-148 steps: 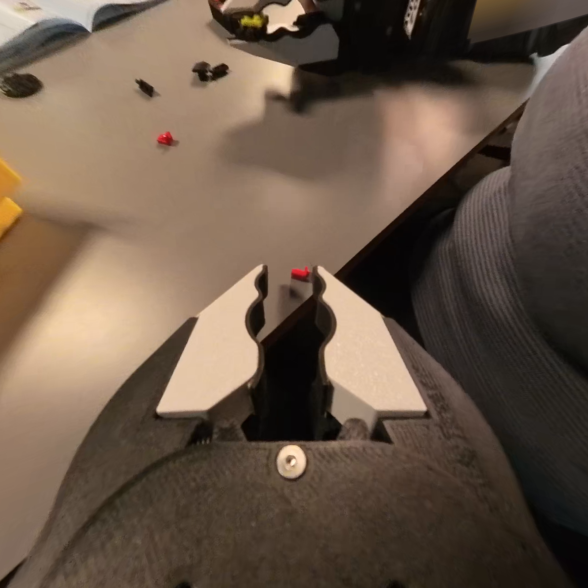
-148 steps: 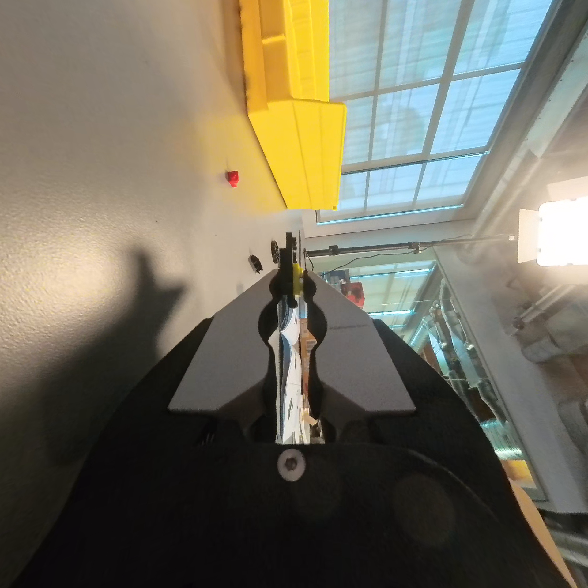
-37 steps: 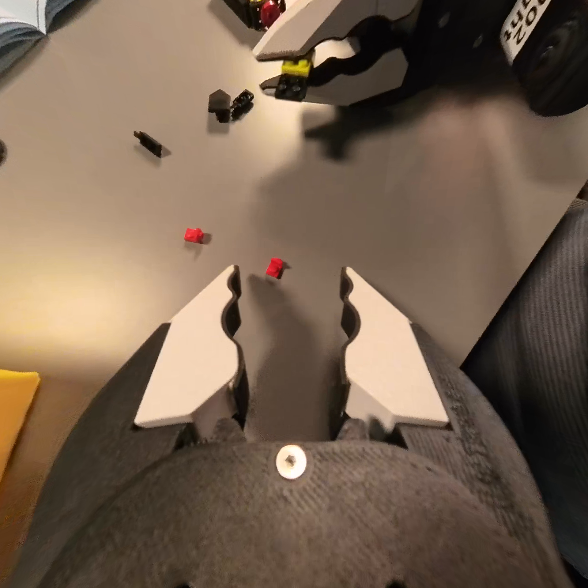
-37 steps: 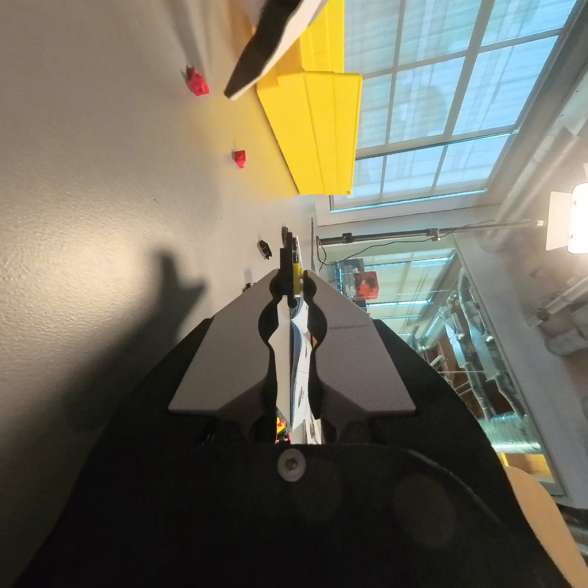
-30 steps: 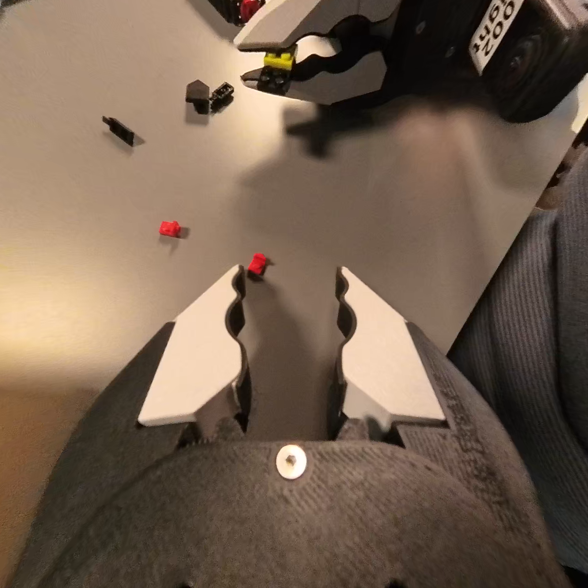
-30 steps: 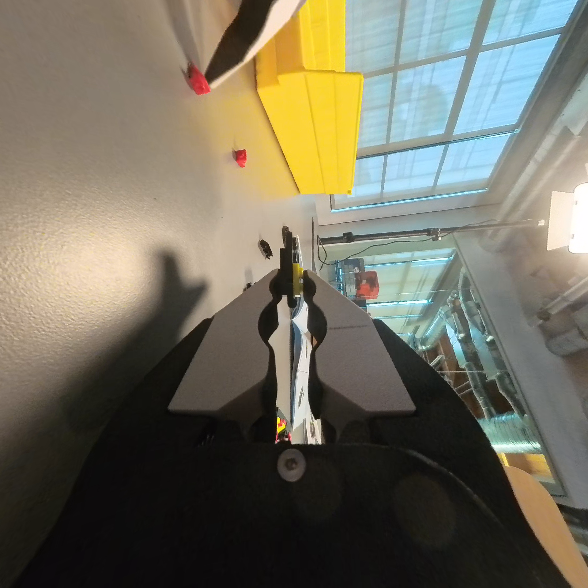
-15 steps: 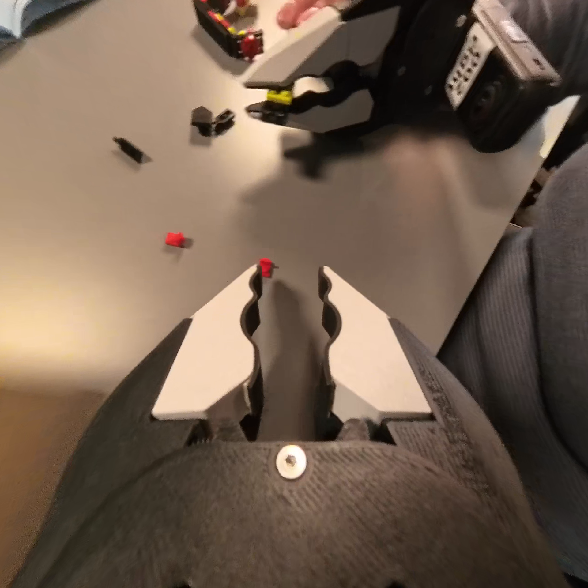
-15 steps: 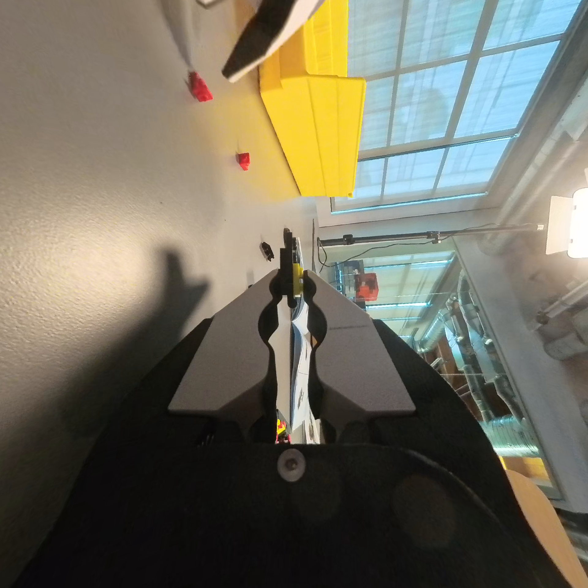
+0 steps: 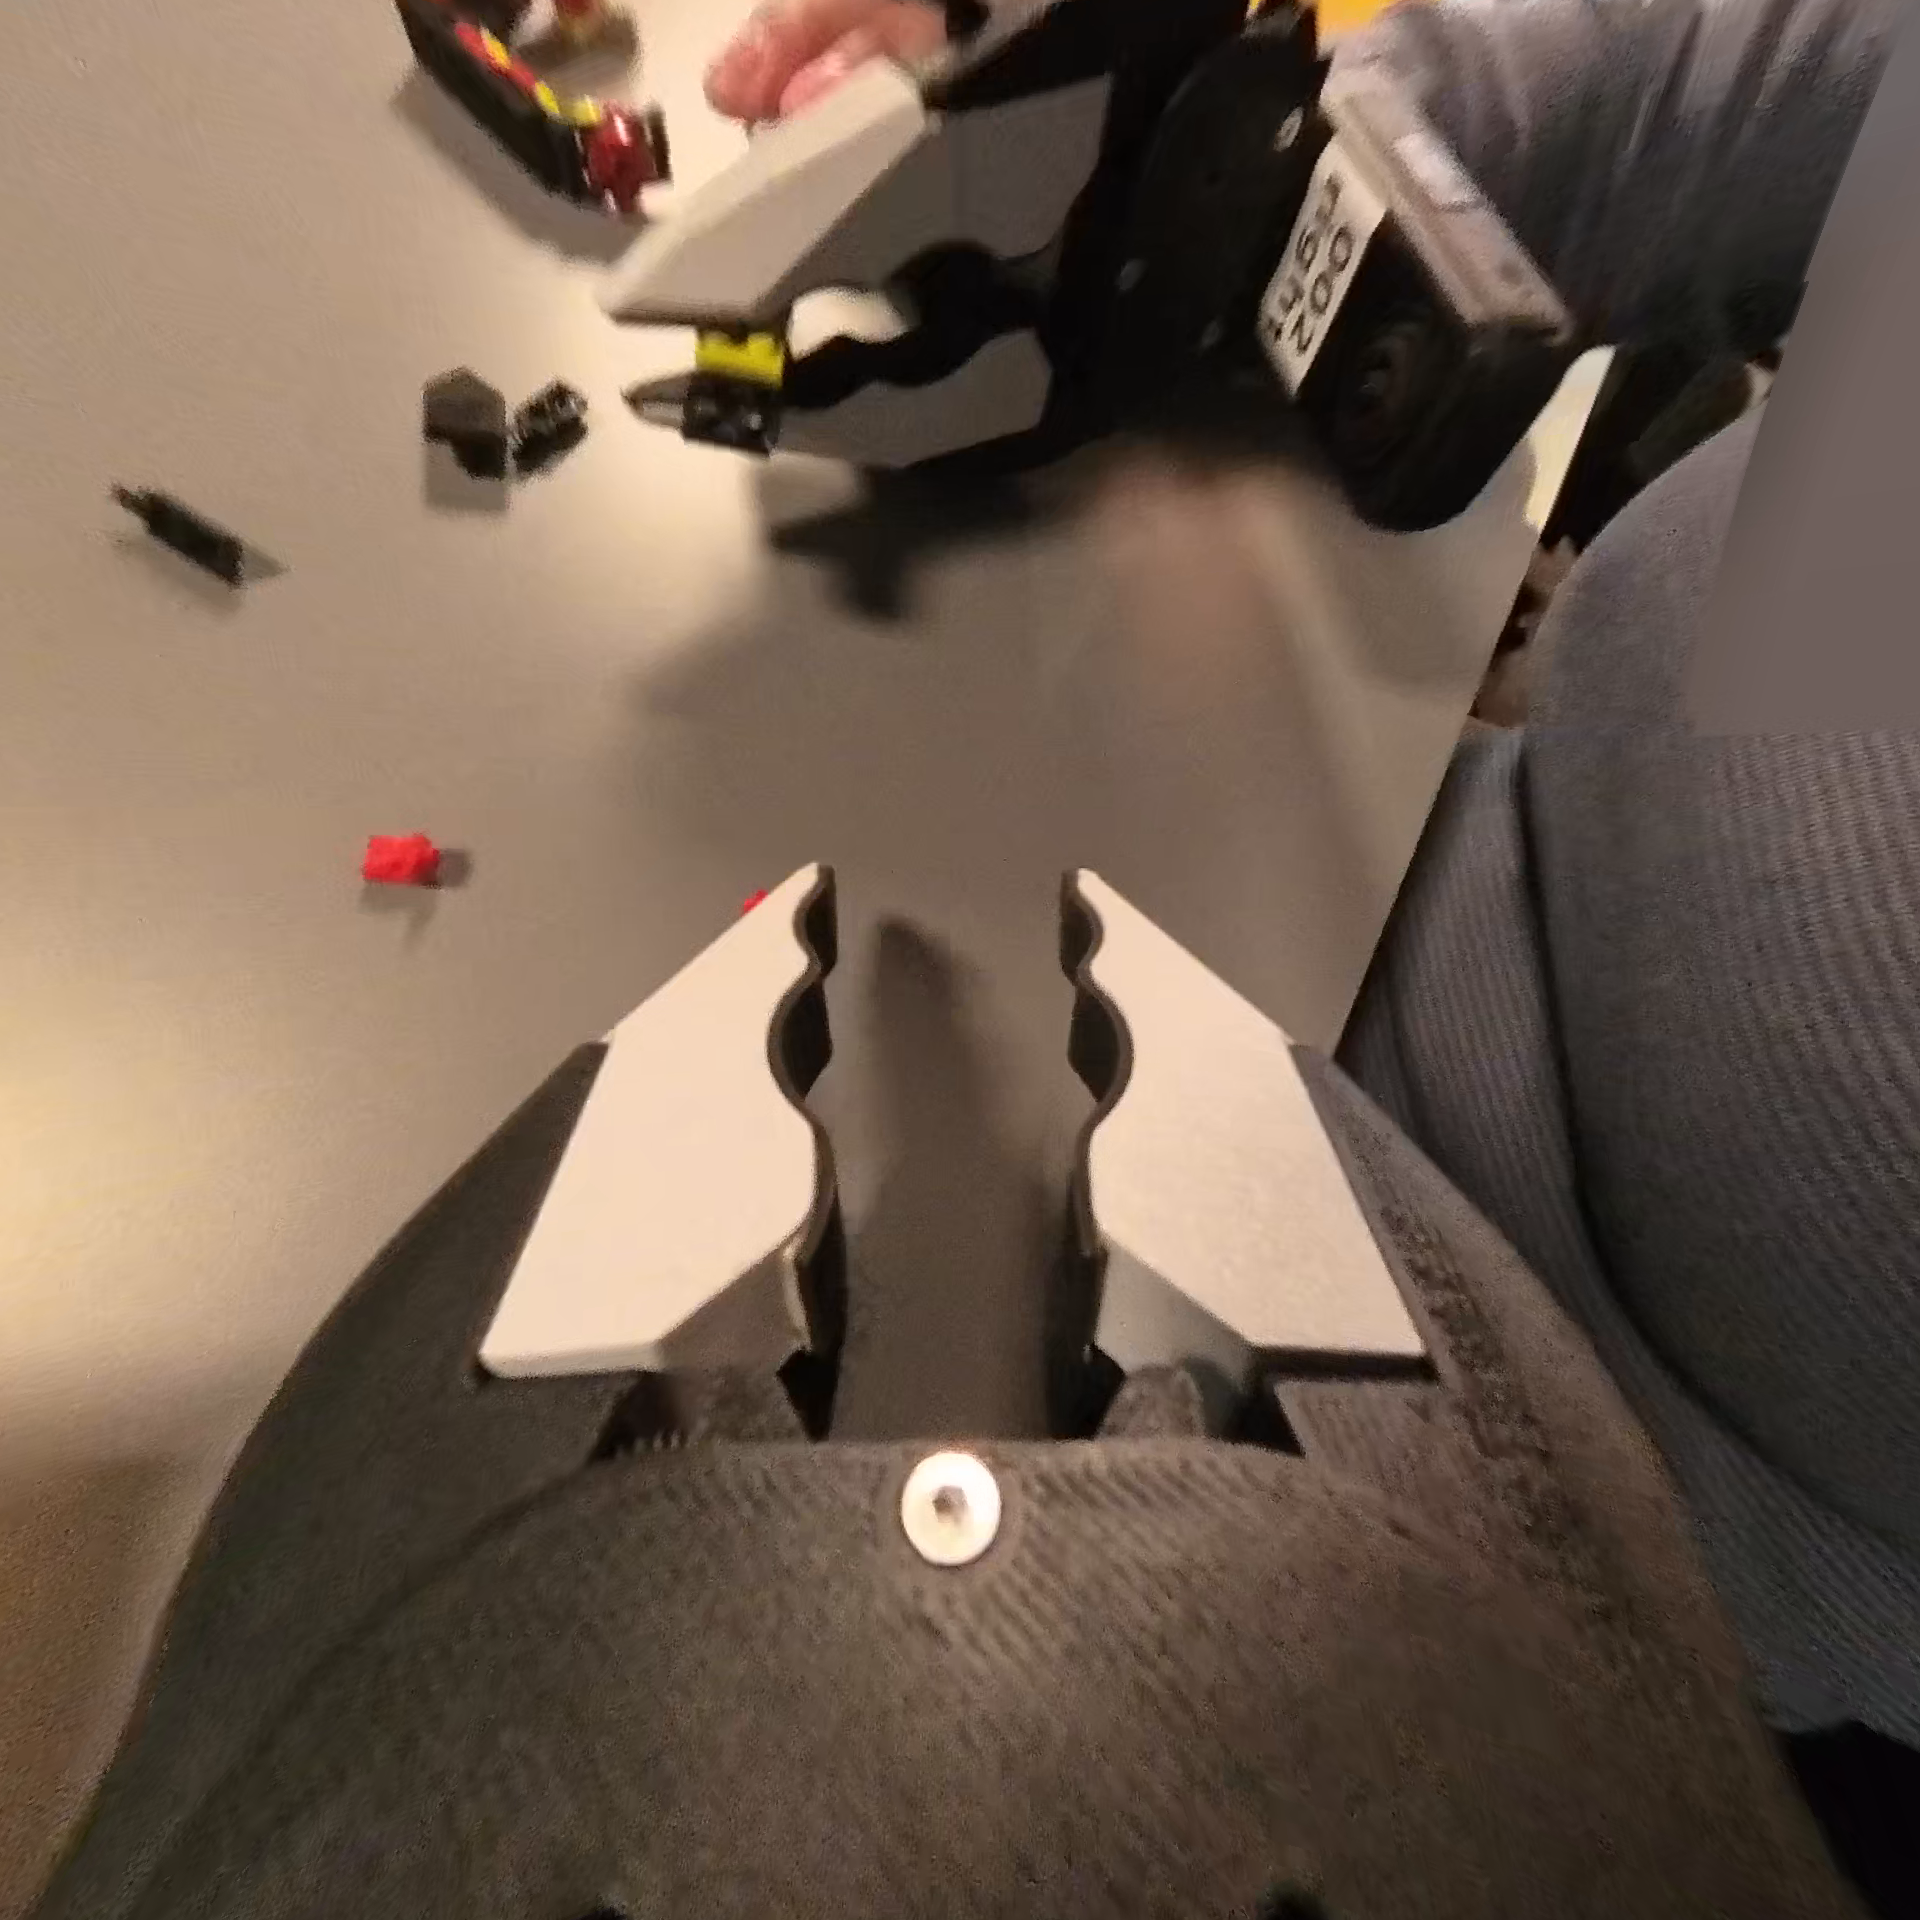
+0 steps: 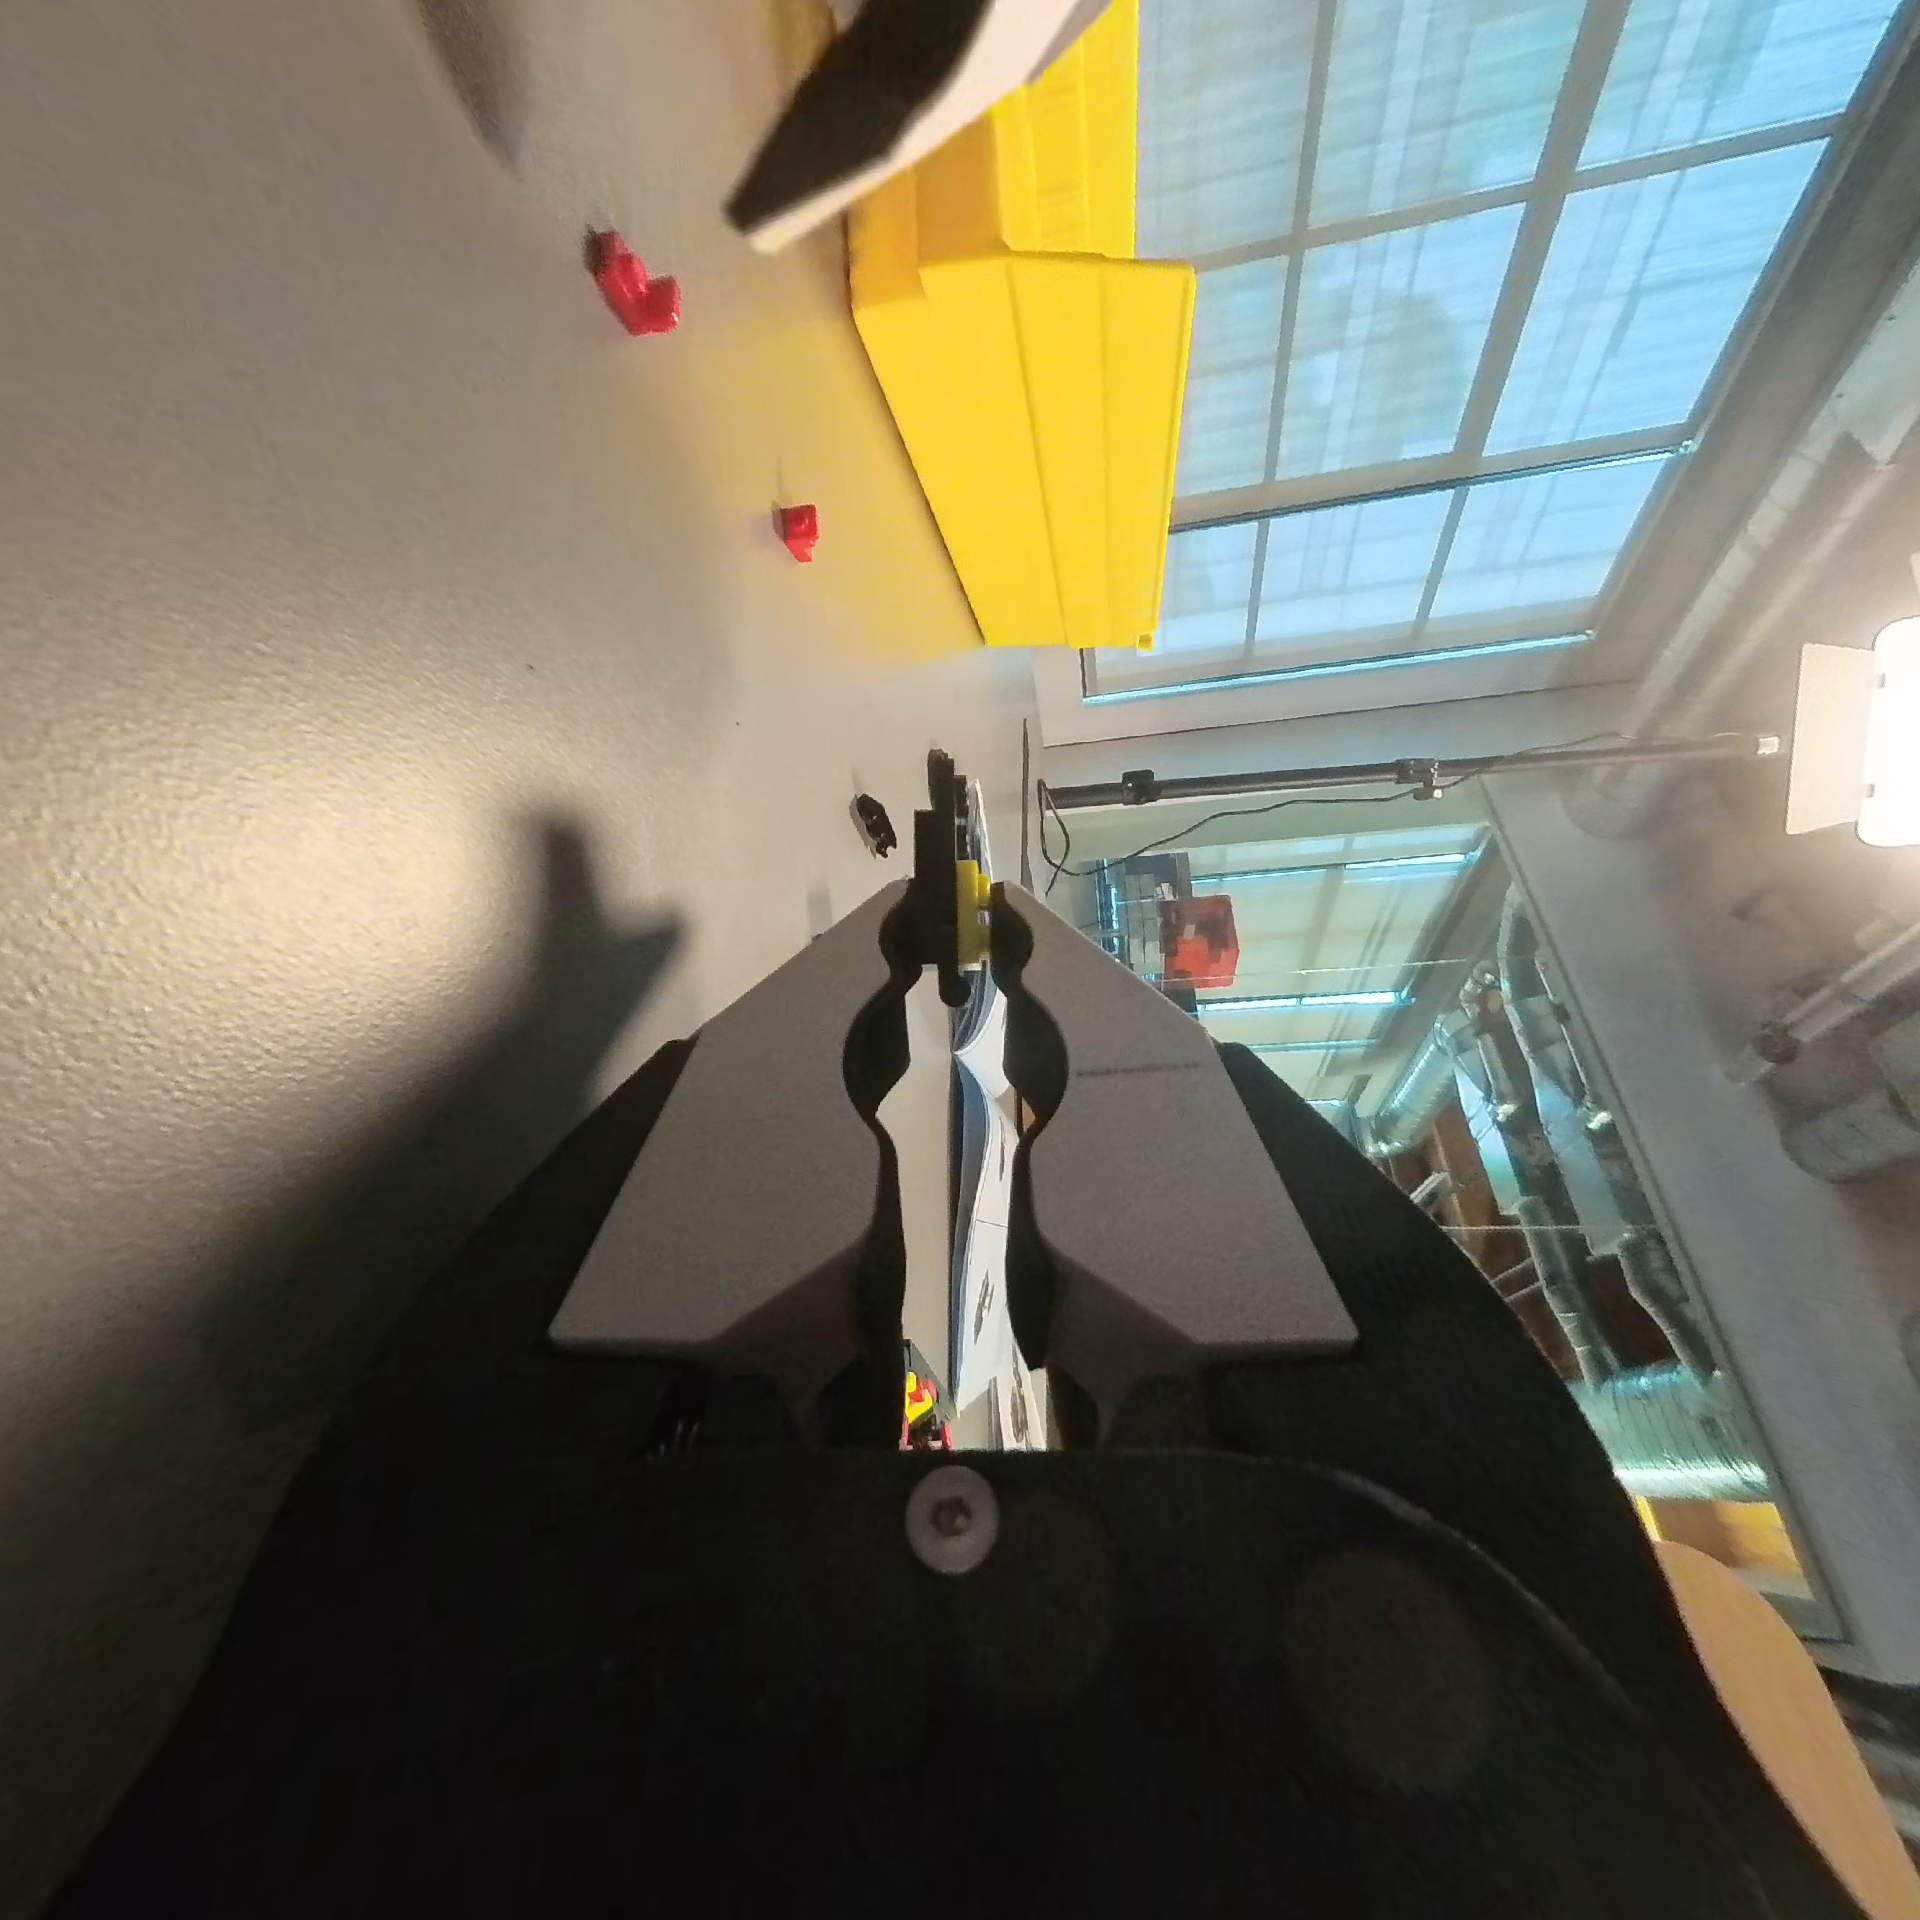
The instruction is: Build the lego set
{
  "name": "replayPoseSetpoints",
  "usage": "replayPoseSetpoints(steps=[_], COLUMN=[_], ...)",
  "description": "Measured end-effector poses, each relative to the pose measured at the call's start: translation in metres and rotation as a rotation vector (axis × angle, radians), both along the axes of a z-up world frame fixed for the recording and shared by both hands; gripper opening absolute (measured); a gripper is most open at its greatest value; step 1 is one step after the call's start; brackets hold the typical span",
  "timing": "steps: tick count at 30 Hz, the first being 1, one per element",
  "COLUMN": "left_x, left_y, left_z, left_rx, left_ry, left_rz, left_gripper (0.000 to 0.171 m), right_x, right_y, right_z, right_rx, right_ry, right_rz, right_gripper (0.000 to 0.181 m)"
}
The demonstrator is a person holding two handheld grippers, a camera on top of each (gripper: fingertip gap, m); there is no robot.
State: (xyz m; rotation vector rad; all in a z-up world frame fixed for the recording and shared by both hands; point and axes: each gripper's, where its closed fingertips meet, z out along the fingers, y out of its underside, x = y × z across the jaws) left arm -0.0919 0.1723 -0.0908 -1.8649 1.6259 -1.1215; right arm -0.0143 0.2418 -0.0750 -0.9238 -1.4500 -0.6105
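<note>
Between right gripper [image 10: 953,909] fingers: black-yellow piece [image 10: 948,883].

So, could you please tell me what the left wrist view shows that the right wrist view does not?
Only the left wrist view shows the person's grey trousers and the right gripper's camera body. Only the right wrist view shows the yellow bin and windows. Both show the two red bricks and the black-and-yellow assembly the right gripper holds.

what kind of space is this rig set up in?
Probably a lab or workshop bench rather than a home. The right wrist view shows a large gridded window, a studio light on a stand, a yellow parts bin on the table, and exposed ducting beyond.
</note>
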Motion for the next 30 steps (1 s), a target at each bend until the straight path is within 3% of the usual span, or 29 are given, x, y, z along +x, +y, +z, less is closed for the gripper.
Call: replayPoseSetpoints(steps=[5,10,22,30], left_x=[-0.003,0.0,0.001,0.041], left_y=[0.033,0.035,0.034,0.03], left_z=[0.002,-0.016,-0.024,0.034], left_rx=[0.084,0.132,0.112,0.115], left_ry=[0.006,0.07,0.116,-0.046], left_rz=[0.115,0.082,0.067,0.139], left_gripper=[0.028,0.019,0.008,0.003], right_x=[-0.001,-0.002,-0.016,-0.024], right_y=[0.0,-0.001,-0.012,-0.019], right_z=[0.0,0.0,0.001,0.004], right_rx=[0.001,0.002,0.107,0.169], right_ry=[-0.001,-0.002,-0.101,-0.129], right_rz=[0.003,0.009,0.056,0.089], right_gripper=[0.01,0.01,0.01,0.01])
